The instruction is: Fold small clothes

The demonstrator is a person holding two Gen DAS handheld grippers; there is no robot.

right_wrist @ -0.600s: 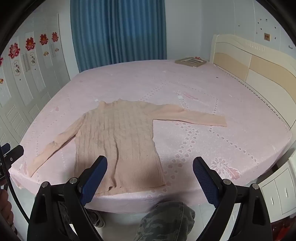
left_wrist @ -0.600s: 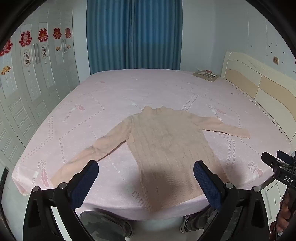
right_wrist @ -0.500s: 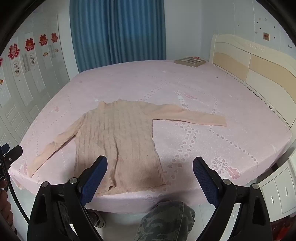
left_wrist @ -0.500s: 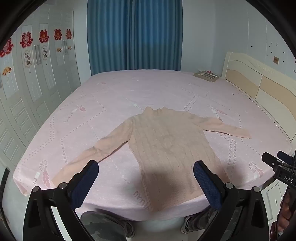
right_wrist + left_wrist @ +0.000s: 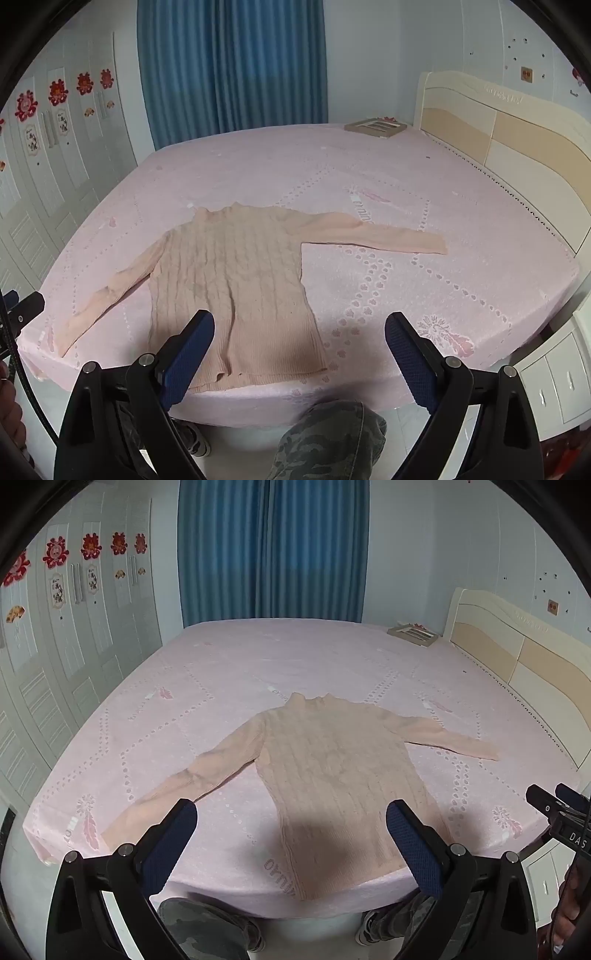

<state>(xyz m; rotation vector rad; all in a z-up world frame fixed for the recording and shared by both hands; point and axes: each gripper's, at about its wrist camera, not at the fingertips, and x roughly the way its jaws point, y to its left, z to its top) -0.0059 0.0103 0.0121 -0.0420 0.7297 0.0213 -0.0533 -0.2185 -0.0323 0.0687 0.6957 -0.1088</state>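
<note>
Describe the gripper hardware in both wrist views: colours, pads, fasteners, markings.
Both match: left gripper and right gripper have glossy black angular finger frames, dark blue textured pads, silver round fasteners. In the left view, the right gripper's black body shows white letters "DAS".

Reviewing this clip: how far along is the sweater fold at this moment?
Done: the peach sweater lies flat on the pink bed, both sleeves spread out, hem at the near edge. In hand: nothing; the left gripper and right gripper hover open, short of the cloth. Left: every fold, sleeves and body.
</note>
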